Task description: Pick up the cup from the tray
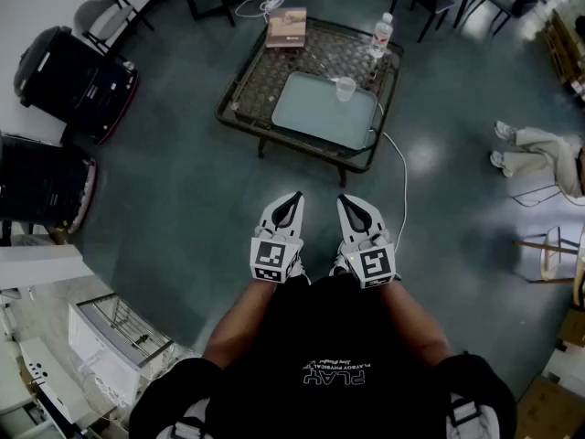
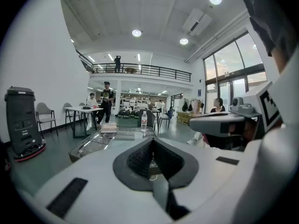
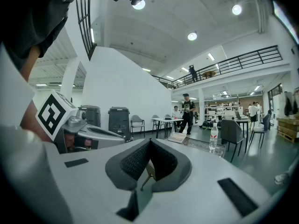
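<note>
A clear plastic cup [image 1: 345, 88] stands on the far right corner of a pale green tray [image 1: 315, 112]. The tray lies on a low dark table [image 1: 247, 85]. In the left gripper view the cup [image 2: 138, 135] shows small, straight ahead beyond the jaws. My left gripper [image 1: 293, 198] and right gripper [image 1: 349, 200] are held side by side close to my body, a long step short of the table. Both point toward it. Both are shut with nothing between the jaws, as the left gripper [image 2: 153, 143] and right gripper [image 3: 149, 144] show in their own views.
A water bottle [image 1: 381, 35] and a book [image 1: 286, 27] sit on the table behind the tray. A white cable [image 1: 403, 181] runs across the floor from the table's right side. Black machines [image 1: 73, 73] stand at the left. A seated person's legs [image 1: 535, 149] are at the right.
</note>
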Available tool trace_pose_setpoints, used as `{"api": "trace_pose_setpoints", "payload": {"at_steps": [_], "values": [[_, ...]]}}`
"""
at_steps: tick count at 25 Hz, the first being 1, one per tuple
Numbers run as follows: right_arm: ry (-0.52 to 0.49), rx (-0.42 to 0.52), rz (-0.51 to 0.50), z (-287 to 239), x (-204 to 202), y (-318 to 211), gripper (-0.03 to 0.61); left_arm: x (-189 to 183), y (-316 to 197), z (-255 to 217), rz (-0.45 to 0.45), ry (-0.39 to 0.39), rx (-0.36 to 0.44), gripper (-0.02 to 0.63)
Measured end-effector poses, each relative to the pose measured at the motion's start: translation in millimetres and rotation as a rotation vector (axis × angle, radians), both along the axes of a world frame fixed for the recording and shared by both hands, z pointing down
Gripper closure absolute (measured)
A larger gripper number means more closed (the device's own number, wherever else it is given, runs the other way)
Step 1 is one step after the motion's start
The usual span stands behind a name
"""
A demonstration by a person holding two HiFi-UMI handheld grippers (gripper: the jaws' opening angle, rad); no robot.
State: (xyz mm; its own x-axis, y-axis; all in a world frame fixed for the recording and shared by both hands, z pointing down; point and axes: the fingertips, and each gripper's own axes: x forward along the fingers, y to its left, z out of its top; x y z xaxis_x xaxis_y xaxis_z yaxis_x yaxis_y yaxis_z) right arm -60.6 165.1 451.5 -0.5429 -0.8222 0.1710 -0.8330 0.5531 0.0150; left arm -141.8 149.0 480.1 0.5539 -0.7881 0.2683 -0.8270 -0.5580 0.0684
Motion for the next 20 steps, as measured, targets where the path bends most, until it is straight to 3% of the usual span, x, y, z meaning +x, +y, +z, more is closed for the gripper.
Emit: {"api": "trace_pose_setpoints", "payload": {"at_steps": [13,20], "values": [[-0.012,0.011,0.039,-6,-2,-8,0.571,-1,-5,-2,0.044,-0.001,0.014,0.607],[-0.087,0.067,0.038,-18,13,-13,0.571,6,-11,-6,0.022,0.029,0.014,0.607]]}}
